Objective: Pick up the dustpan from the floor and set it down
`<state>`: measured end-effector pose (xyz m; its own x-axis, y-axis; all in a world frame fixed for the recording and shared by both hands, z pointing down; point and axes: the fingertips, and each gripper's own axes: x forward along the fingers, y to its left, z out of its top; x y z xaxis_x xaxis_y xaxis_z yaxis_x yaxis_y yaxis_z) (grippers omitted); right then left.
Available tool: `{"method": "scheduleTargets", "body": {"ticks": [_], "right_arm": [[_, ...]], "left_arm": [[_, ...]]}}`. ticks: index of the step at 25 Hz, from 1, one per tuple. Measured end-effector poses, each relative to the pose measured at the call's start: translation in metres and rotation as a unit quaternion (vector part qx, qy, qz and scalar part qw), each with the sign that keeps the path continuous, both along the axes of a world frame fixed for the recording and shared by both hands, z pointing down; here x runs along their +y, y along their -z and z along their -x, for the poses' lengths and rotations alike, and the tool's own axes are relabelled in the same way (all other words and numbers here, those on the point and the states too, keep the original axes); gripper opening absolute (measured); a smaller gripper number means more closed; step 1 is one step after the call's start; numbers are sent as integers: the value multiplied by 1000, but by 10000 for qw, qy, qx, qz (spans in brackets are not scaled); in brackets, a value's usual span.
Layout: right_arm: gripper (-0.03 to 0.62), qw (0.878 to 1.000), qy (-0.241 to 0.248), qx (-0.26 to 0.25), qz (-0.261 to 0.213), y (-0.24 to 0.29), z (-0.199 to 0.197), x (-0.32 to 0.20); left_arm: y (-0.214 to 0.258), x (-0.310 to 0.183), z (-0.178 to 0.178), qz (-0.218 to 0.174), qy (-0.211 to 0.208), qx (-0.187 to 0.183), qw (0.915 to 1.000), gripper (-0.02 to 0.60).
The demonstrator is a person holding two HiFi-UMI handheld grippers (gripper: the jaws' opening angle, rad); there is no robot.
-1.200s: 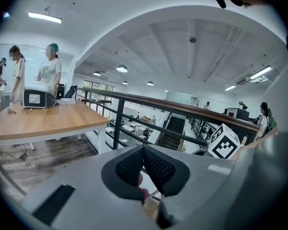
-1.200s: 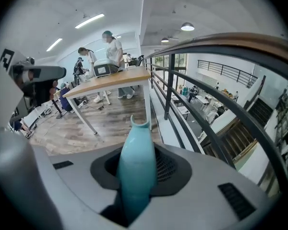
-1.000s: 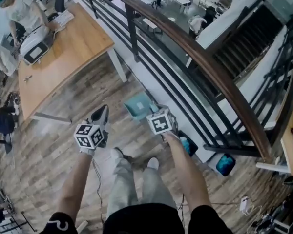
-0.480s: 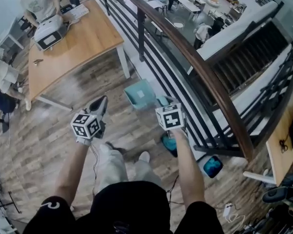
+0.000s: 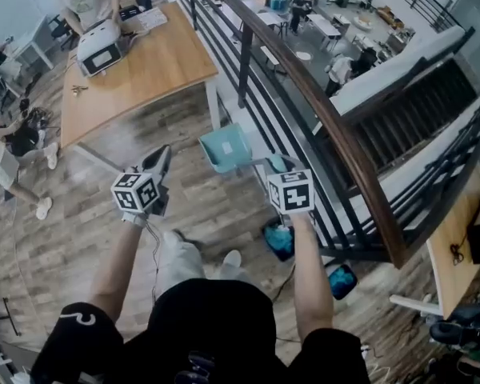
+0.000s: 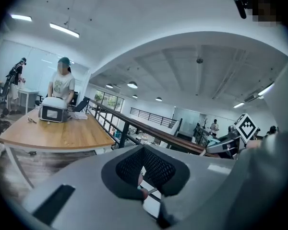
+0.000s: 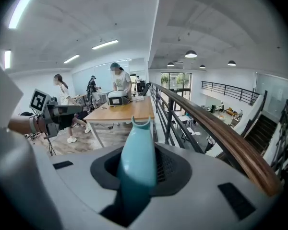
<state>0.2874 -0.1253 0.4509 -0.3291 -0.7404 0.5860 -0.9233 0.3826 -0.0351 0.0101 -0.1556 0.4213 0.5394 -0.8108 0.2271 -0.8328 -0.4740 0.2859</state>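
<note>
One dustpan (image 5: 226,148) in right gripper (image 5: 270,166) jaws, beside railing (image 5: 320,106) | left gripper (image 5: 161,157) jaws together, empty | open floor (image 5: 80,214) leftward

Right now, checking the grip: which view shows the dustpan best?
Head view: the whole teal dustpan shows, held by the right hand-held gripper. The right gripper view shows only its handle between the jaws; the left gripper view shows nothing clear of it.

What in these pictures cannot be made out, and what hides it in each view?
- Right gripper: head view, its marker cube covers the jaws, so the grip on the dustpan is unseen there.
- Blue object below it: head view, the person's forearm covers part; too small to name.
- Grey device on the table: too small in every view to identify.
</note>
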Motion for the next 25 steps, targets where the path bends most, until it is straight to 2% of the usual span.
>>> {"method": "scheduleTargets", "body": {"ticks": [11,25], "right_arm": [[87,9998,111,-40,-151,23,7,11],[87,9997,202,-24,-142,27,15,13]], "left_arm": [[14,8,-2,15,-7,244,9997,-3],[20,12,-3,2,-40,-26,10000,-3]]}}
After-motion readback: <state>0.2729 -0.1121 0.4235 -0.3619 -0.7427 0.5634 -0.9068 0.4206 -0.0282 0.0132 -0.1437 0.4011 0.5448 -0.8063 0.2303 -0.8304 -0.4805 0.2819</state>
